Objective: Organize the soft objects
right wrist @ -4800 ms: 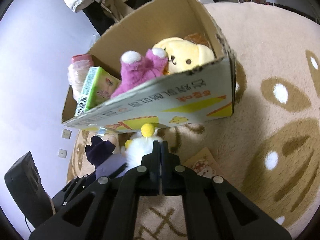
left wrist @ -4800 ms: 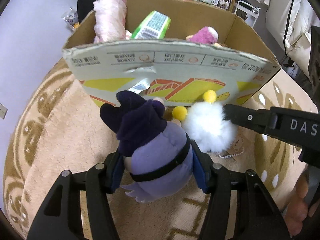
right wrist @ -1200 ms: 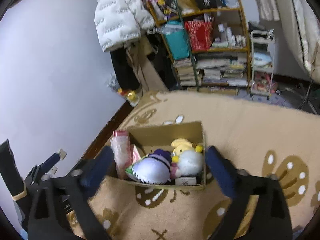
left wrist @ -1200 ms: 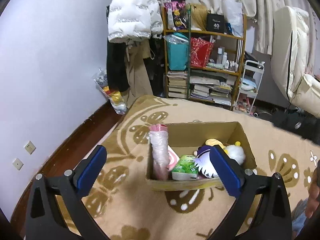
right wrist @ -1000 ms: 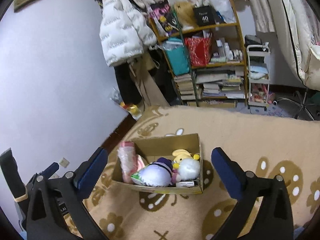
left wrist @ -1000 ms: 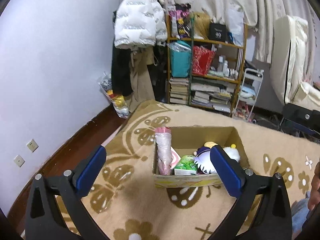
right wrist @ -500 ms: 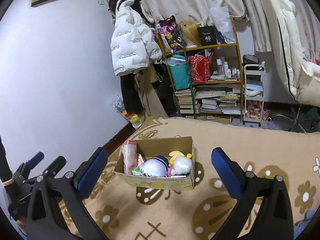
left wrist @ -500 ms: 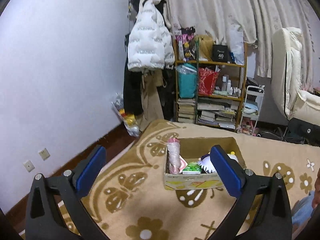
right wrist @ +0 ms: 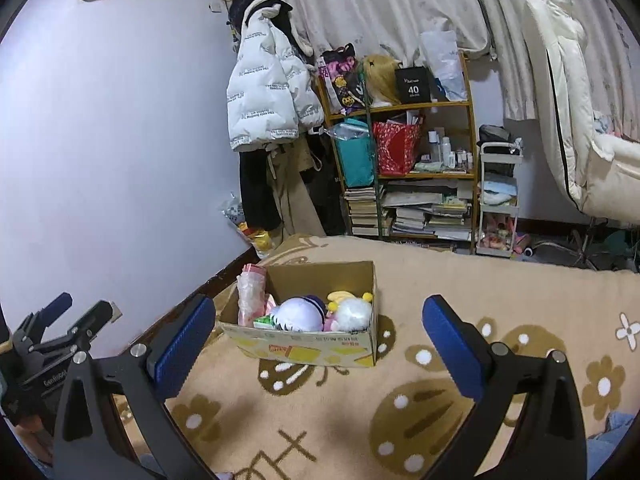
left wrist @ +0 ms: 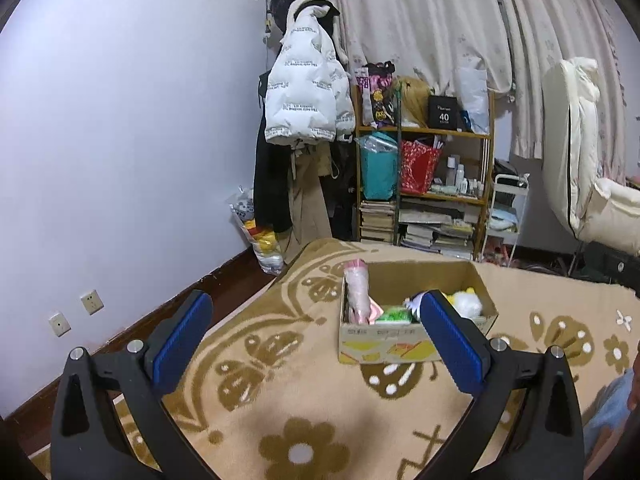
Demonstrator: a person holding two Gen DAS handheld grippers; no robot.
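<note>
A cardboard box stands on the beige patterned rug. Inside it lie a purple-and-lavender plush, a white fluffy plush with yellow pompoms, a yellow plush, a green packet and a pink wrapped roll. My left gripper is open and empty, held high and well back from the box. My right gripper is also open and empty, equally far back. The left gripper's body shows at the right wrist view's left edge.
A bookshelf packed with books and bags stands against the far wall, beside hanging coats and a small white cart. A cream chair is at the right. Wall sockets sit low on the left wall.
Both grippers let go of the plush toys, which now lie in the box, and have pulled up and back from it. Over the last second the box keeps shrinking in view.
</note>
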